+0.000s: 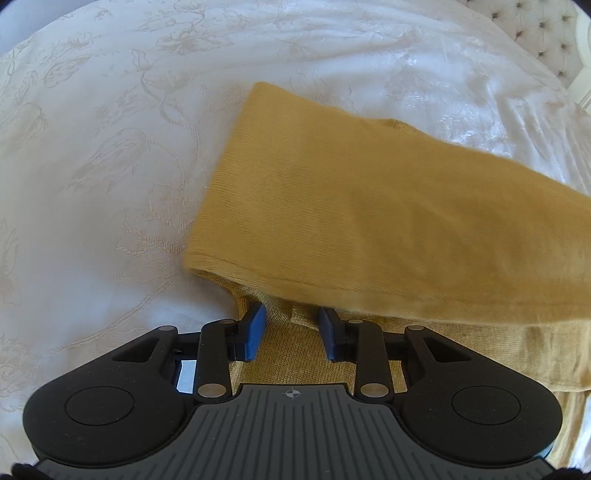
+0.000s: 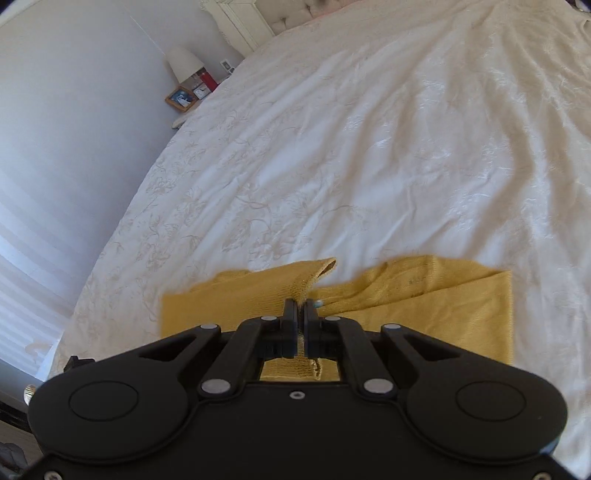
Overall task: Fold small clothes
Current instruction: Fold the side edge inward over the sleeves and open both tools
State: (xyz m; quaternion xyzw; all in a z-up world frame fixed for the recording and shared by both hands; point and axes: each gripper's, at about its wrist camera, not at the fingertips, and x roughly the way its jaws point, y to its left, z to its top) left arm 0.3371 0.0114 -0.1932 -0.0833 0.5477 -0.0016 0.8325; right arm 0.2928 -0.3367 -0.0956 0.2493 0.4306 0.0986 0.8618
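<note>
A mustard-yellow knit garment (image 1: 369, 206) lies on the white flowered bedspread (image 1: 110, 147). One flap of it is blurred and raised across the right of the left wrist view. My left gripper (image 1: 293, 325) points down over the garment's near edge. Its blue pads (image 1: 255, 328) stand apart, with cloth lying under and between them and no clear pinch. In the right wrist view the garment (image 2: 424, 306) spreads in front of my right gripper (image 2: 301, 308). That gripper is shut on a lifted edge of the yellow cloth, and a strip of the knit shows between its pads.
The bedspread (image 2: 369, 147) stretches far ahead, wrinkled. The bed's left edge runs along a pale wall (image 2: 74, 147). A lamp (image 2: 183, 64) and a picture frame (image 2: 180, 98) stand on a bedside table. A tufted headboard (image 1: 543, 33) is at the far right.
</note>
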